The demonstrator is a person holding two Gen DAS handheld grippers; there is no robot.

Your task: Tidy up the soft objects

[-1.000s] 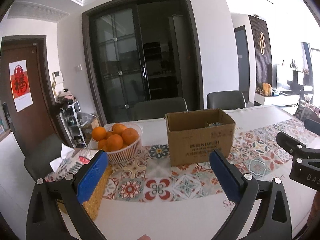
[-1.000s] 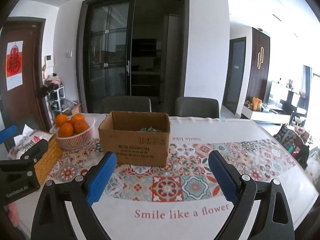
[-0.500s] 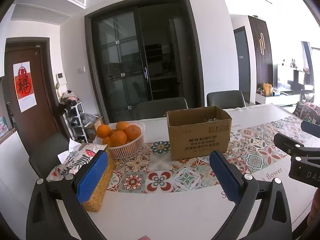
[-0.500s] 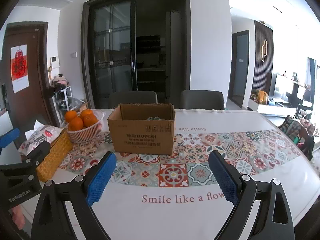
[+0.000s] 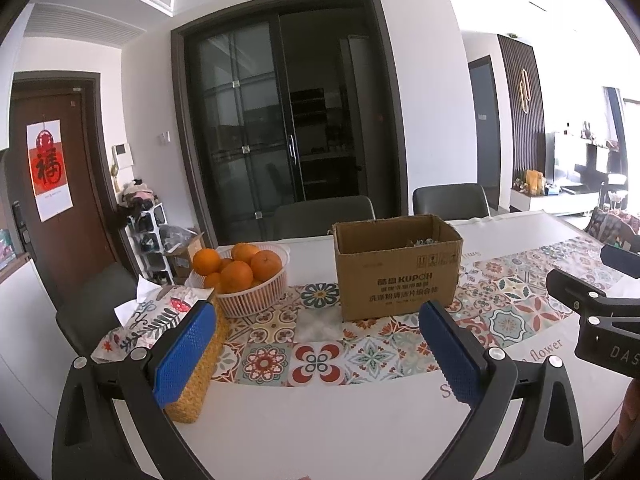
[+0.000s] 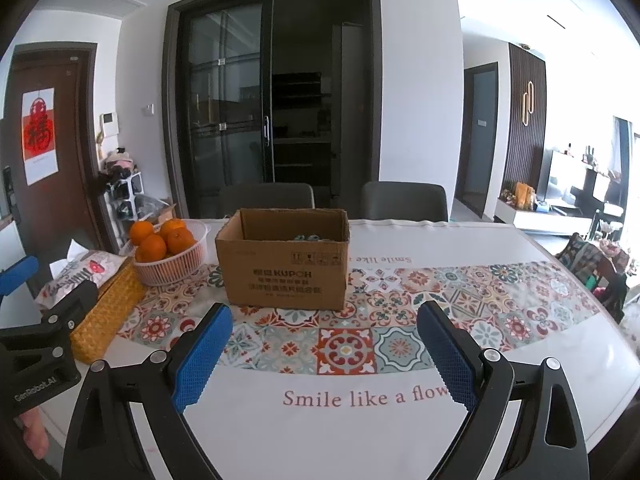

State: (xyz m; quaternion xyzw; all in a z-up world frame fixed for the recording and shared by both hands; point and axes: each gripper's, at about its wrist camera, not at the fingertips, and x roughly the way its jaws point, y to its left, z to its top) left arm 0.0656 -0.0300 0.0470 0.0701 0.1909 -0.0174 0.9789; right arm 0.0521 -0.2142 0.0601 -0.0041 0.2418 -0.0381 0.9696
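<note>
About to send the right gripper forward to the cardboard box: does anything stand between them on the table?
Nothing visible does. The right gripper is open over bare tablecloth, and the cardboard box stands straight ahead. The basket of oranges and the tissue holder stand off to the left of that line.

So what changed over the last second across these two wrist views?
Both hand-held grippers pulled back from the table and rose a little: the cardboard box and the basket of oranges look smaller and farther off, and more of the tablecloth shows. The left hand-held gripper and the right hand-held gripper stayed open and empty. The box, the basket and the tissue holder did not move.
</note>
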